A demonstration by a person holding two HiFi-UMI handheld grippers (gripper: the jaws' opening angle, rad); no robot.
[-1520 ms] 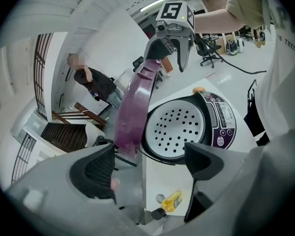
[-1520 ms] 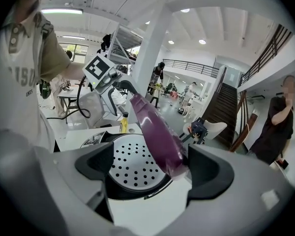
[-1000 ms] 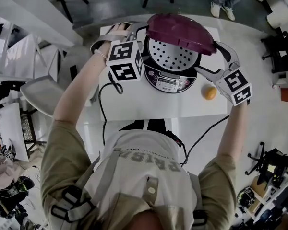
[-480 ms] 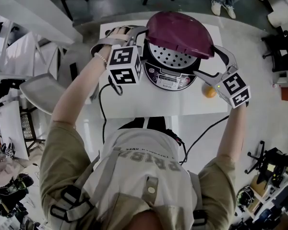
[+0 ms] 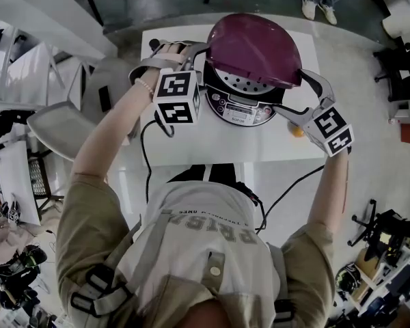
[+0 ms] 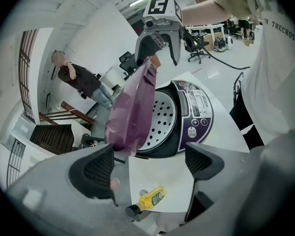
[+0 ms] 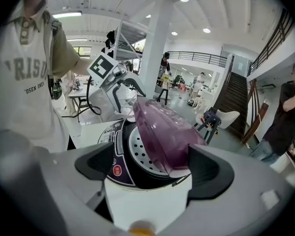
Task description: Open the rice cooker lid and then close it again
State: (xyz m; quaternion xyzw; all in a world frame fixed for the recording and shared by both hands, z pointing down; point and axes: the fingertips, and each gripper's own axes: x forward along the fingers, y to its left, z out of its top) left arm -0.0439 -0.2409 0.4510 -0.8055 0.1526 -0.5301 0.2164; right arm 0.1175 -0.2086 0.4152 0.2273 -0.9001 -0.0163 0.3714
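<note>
The rice cooker (image 5: 240, 106) stands at the far middle of the white table (image 5: 191, 145). Its purple lid (image 5: 253, 46) hangs half lowered over the perforated inner plate (image 5: 249, 84). My right gripper (image 5: 294, 91) is at the cooker's right, open, with the lid's right edge (image 7: 167, 132) between its fingers. The left gripper view shows those fingers (image 6: 160, 38) straddling the lid's raised rim (image 6: 132, 107). My left gripper (image 5: 191, 50) is open beside the cooker's left side and grips nothing (image 6: 147, 166). The control panel (image 6: 196, 107) faces me.
An orange (image 5: 297, 131) lies on the table right of the cooker, partly behind my right gripper. A small yellow bottle (image 6: 150, 200) lies on the table's left part. A black cable (image 5: 147, 156) runs off the near edge. Chairs and shelves surround the table; a person (image 6: 78, 80) stands beyond it.
The lid has swung down toward the cooker, covering more of the perforated plate. My right gripper has moved along with its edge. The left gripper has shifted slightly farther away.
</note>
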